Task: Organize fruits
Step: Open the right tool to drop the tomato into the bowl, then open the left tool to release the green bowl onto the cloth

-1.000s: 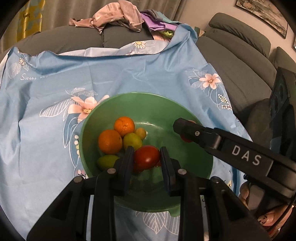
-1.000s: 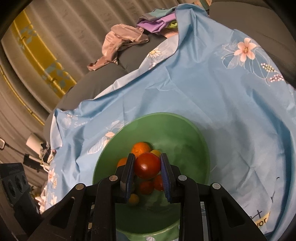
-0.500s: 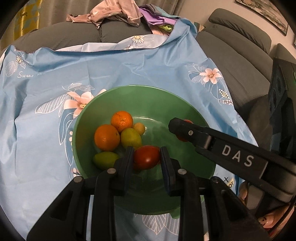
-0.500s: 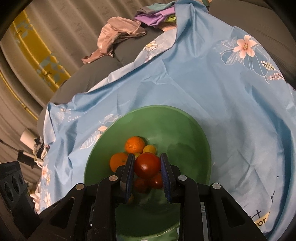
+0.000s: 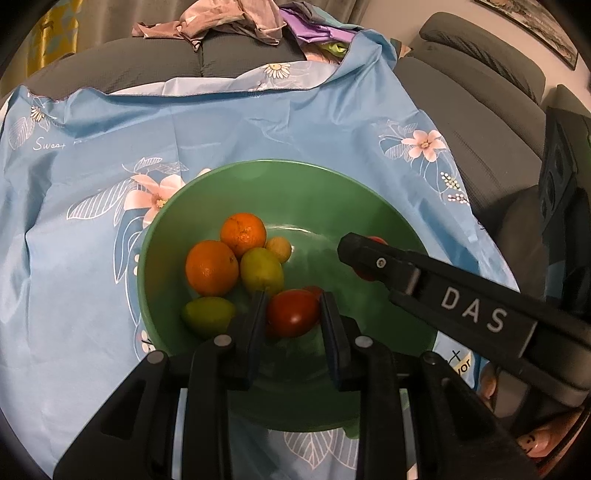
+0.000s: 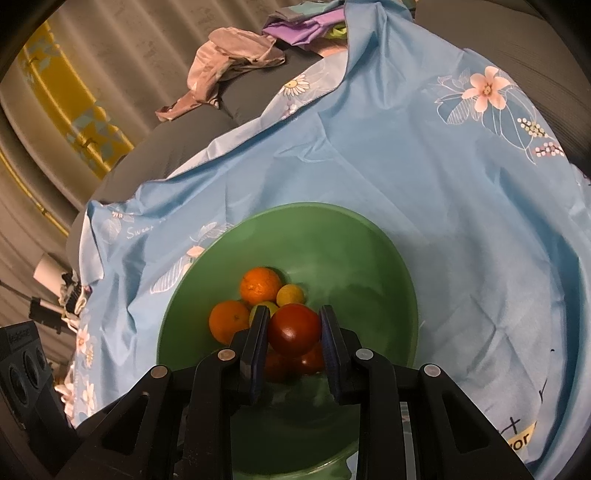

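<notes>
A green bowl [image 5: 343, 192] sits on a blue flowered cloth [image 5: 92, 229]. It holds two oranges [image 5: 211, 267], two green fruits [image 5: 261, 268], a small yellow fruit [image 5: 279, 249] and red tomatoes. My left gripper [image 5: 293, 310] is shut on a red tomato [image 5: 293, 312] low over the bowl. My right gripper [image 6: 293, 328] is shut on another red tomato [image 6: 294, 329] above the bowl [image 6: 369, 236]; it also shows in the left wrist view [image 5: 365, 258], reaching in from the right. More tomatoes [image 6: 314, 360] lie under it.
A grey sofa [image 5: 480, 110] curves round the back and right. Loose clothes [image 5: 221, 22] are piled on its back. A black speaker box [image 6: 18, 373] stands at the left. The cloth [image 6: 443, 184] covers the surface around the bowl.
Both grippers have moved down closer to the bowl, each still holding its tomato. The fruits in the bowl have not moved.
</notes>
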